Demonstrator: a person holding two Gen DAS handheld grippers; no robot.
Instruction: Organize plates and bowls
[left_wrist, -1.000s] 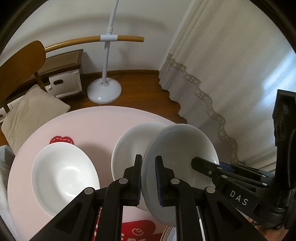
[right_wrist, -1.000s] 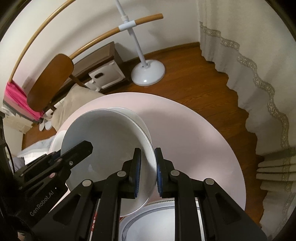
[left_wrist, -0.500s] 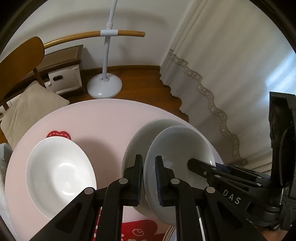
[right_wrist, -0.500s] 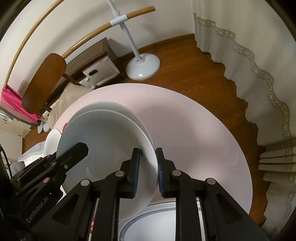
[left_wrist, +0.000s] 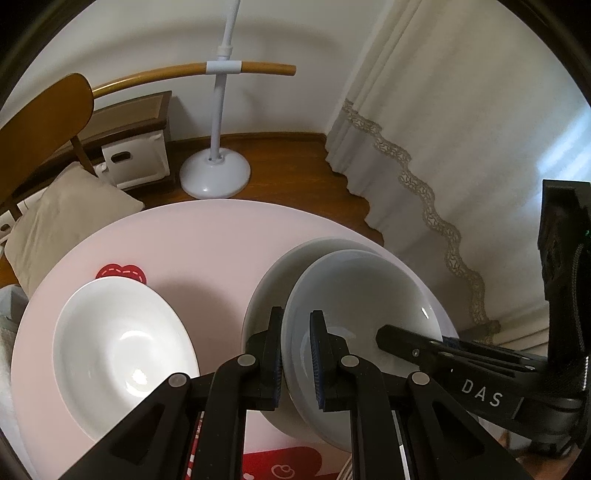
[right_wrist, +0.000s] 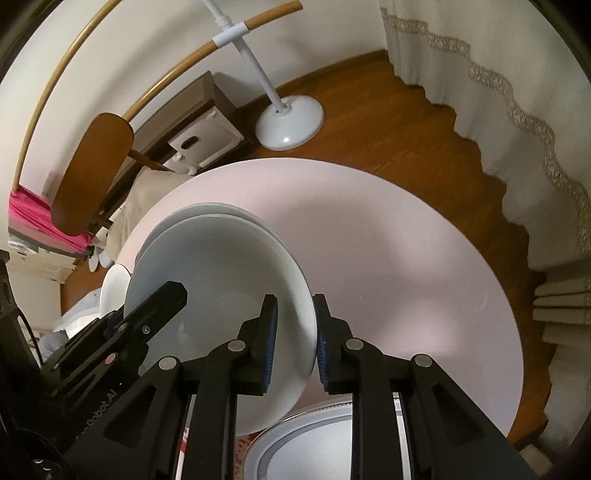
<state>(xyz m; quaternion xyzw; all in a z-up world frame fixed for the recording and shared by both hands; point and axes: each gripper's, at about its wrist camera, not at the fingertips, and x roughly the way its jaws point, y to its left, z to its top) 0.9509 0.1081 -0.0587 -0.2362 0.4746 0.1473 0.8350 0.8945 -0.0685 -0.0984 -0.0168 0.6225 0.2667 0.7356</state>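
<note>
A grey-white bowl (left_wrist: 362, 295) is held by both grippers over a second white bowl (left_wrist: 273, 280) on the round pink table (left_wrist: 207, 236). My left gripper (left_wrist: 297, 354) is shut on the held bowl's left rim. My right gripper (right_wrist: 293, 343) is shut on its right rim (right_wrist: 303, 295). In the right wrist view the held bowl (right_wrist: 221, 273) nearly covers the lower bowl (right_wrist: 207, 208). A third white bowl (left_wrist: 118, 350) sits at the table's left.
A plate with a patterned rim (right_wrist: 317, 443) lies at the table's near edge. A red heart coaster (left_wrist: 122, 273) lies behind the left bowl. A wooden chair (left_wrist: 40, 122), a white lamp stand (left_wrist: 216, 173) and a curtain (left_wrist: 461, 147) surround the table.
Both grippers have carried the held bowl to the right and down, so it now sits lower over the second bowl. The jaws look slightly wider apart.
</note>
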